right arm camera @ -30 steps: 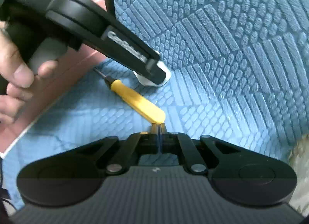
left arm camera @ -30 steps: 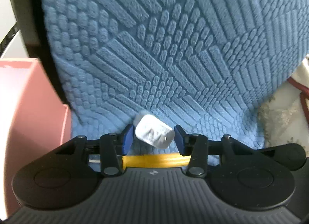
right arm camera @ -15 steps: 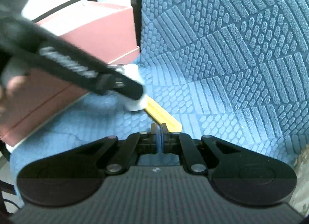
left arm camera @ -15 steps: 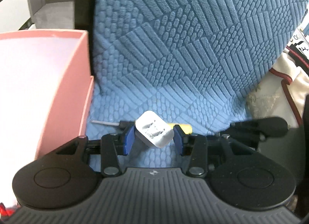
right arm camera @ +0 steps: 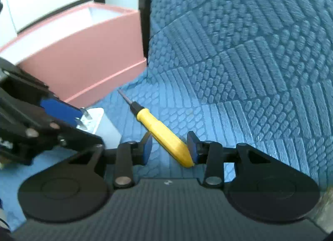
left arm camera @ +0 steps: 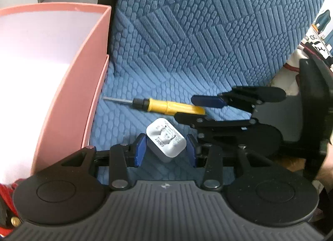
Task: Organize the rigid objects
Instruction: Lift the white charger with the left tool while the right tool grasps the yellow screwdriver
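A white plug-in charger (left arm camera: pixel 166 141) sits prongs up between the blue pads of my left gripper (left arm camera: pixel 165 147), whose jaws are closing on it; it is held above the blue seat (left arm camera: pixel 187 53). A yellow-handled screwdriver (left arm camera: pixel 166 106) lies on the seat, tip towards the pink box (left arm camera: pixel 68 95). My right gripper (right arm camera: pixel 169 147) is opening, and the screwdriver's (right arm camera: pixel 160 130) handle end lies between its pads, touching only the right one. In the right wrist view the left gripper (right arm camera: pixel 83 124) holds the charger (right arm camera: pixel 97 122) just left of the screwdriver.
The pink box (right arm camera: pixel 83 53), open-topped with a pale inside, stands on the seat's left side against the backrest. A black chair post (right arm camera: pixel 143 12) rises behind it. Pale cloth with a red cord (left arm camera: pixel 291 68) lies off the seat's right edge. A hand (left arm camera: pixel 326 170) holds the right gripper.
The left gripper has carried the charger leftwards, bringing the pink box into view. The right gripper's jaws have gone from shut to open, with the screwdriver handle now between them.
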`<state>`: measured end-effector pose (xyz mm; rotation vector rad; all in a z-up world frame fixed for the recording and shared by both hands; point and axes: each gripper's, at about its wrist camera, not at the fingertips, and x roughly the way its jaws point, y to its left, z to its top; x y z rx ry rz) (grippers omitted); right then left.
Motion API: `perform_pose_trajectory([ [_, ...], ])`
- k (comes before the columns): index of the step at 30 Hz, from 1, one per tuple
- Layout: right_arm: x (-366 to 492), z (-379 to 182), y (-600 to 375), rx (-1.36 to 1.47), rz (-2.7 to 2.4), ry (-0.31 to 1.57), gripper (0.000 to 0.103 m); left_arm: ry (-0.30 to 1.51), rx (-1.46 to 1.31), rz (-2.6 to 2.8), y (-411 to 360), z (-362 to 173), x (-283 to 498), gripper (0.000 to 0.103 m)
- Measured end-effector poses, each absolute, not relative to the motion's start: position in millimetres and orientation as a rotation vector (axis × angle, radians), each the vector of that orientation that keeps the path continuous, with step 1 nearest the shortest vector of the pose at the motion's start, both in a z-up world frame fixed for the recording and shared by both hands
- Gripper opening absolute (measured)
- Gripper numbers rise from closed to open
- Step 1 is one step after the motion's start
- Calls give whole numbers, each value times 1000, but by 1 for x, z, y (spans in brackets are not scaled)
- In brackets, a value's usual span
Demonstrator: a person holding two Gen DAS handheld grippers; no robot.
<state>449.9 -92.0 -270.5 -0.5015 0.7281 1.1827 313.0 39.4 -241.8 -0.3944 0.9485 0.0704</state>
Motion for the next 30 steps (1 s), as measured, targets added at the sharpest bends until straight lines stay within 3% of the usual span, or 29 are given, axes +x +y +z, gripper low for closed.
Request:
perform_pose_trajectory([
  [5,448,-275,-88,-521,1170,722,40,958,-372,65,34,-242,304,36],
  [16,423,-266,-89,-593,1075,782,22,959,-351,40,35,-242,284,33],
  [22,400,-263,-87,-603,940,847,21,956,-355,6,33,-239,261,32],
  [30,369,-254,-111,-407,753,964,21,937,-363,-37,34,-236,237,32],
])
